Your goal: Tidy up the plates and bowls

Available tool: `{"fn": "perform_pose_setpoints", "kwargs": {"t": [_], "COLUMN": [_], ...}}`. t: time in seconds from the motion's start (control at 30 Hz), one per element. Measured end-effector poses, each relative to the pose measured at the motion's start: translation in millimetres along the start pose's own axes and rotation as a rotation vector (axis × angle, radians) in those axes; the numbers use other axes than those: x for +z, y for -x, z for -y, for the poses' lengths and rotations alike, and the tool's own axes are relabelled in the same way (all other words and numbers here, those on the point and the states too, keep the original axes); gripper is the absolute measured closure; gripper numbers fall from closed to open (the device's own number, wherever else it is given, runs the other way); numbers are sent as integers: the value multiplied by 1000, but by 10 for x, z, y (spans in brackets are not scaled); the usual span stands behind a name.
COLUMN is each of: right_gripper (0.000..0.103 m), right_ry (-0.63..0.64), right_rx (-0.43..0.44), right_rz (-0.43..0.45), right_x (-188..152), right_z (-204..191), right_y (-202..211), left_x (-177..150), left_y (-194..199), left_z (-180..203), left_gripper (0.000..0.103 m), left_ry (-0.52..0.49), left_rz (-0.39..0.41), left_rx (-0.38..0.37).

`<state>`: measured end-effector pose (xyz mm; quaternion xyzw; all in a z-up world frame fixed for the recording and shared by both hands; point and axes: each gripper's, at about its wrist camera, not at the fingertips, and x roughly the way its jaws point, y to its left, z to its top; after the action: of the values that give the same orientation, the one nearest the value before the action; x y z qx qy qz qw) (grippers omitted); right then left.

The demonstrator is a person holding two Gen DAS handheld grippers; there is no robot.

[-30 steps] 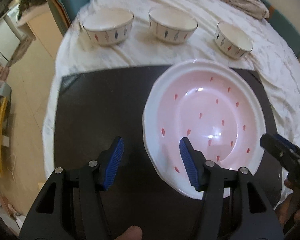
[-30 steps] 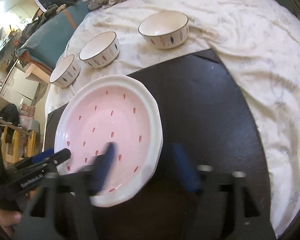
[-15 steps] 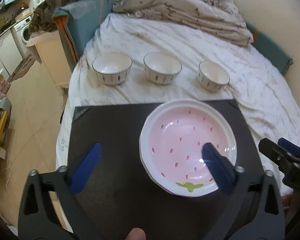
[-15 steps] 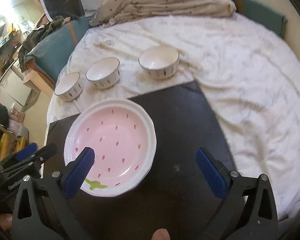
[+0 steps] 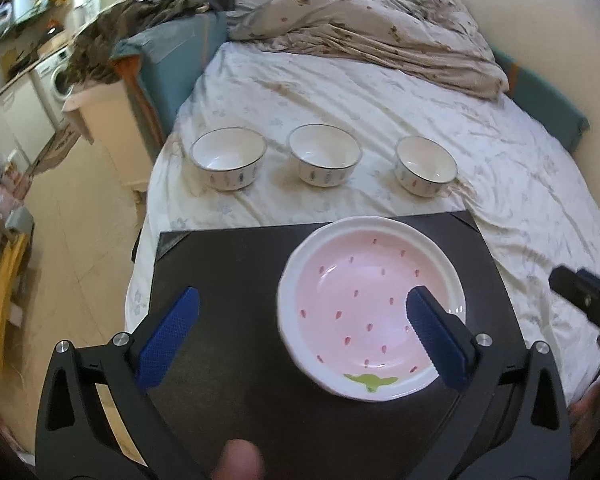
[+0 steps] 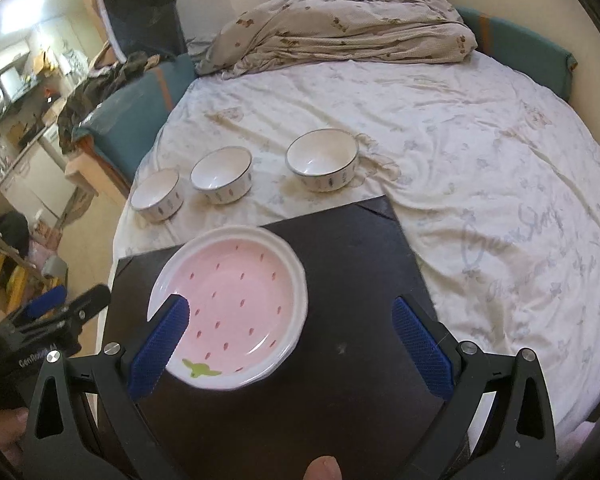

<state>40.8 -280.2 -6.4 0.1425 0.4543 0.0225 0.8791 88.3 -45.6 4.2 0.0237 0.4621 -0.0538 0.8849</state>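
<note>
A pink strawberry-pattern plate (image 5: 364,304) (image 6: 236,300) with a white rim lies on a black board (image 5: 228,264) (image 6: 352,264) on the bed. Three white bowls with leaf marks stand in a row on the sheet behind the board: left (image 5: 228,158) (image 6: 156,194), middle (image 5: 324,156) (image 6: 222,174) and right (image 5: 426,166) (image 6: 322,160). My left gripper (image 5: 300,320) hovers wide open above the board, its right pad over the plate. My right gripper (image 6: 288,330) is also wide open above the plate's right side. Neither holds anything.
A crumpled quilt (image 5: 380,36) lies at the head of the bed. The white sheet (image 6: 500,184) spreads to the right of the board. Teal cushions (image 5: 168,64) edge the bed, with a floor and cabinets to the left.
Both grippers opened wide, let go of the plate's rim and rose, so the view widened. The plate stays flat on the black board.
</note>
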Motion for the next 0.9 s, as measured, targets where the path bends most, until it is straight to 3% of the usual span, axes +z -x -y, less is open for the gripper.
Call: {"fn": "perform_pose_setpoints", "kwargs": {"t": [0.17,0.3,0.47,0.67,0.9], "right_gripper": [0,0,0,1,2], "right_ry": [2,-62,-109,-190,-268], "right_rx": [-23,-22,-52,-34,-36], "right_rz": [-43,-12,7,-15,-30], "right_x": [213,416,602,748,955], "right_z": [300,591,810,993,1198], "right_y": [-96,-128,-292,-534,-797], "left_x": [204,393,603,851,1083], "left_y": [-78,-227,-346,-540,-952], "left_z": [164,288,466,674,855], "left_gripper": [1,1,1,1,1], "left_ry": [-1,28,16,-20,1], "left_rz": [-23,-88,-97,-76,-113], "left_rx": [-5,-48,-64,-26,7]}}
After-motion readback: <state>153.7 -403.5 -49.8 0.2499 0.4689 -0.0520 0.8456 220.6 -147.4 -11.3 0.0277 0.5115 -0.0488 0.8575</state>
